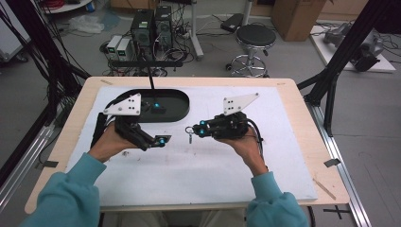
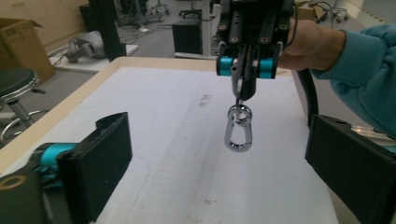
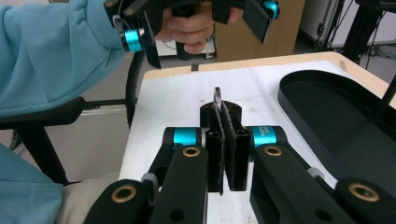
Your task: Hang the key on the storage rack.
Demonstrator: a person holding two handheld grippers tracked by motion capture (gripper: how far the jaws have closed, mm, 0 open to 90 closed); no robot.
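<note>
Now the right gripper is clamped tight, its two black jaws pressed flat together on the metal ring at the top of a silver snap hook. Seen from the left gripper view, the hook hangs straight down below those closed jaws, clear of the white mat, its shiny oval loop dangling free. From the right gripper view only the thin edge of the ring pokes up beyond the tips of the shut jaws.

Across from it, the left gripper has its jaws spread wide with nothing between them. The hook hangs ahead of that gap, between the two open jaws as the left gripper view looks along them, but apart from both.

Beyond the left gripper, on the far side of the mat, lies a black oval tray. Both grippers are held above the wooden table by hands in teal sleeves
</note>
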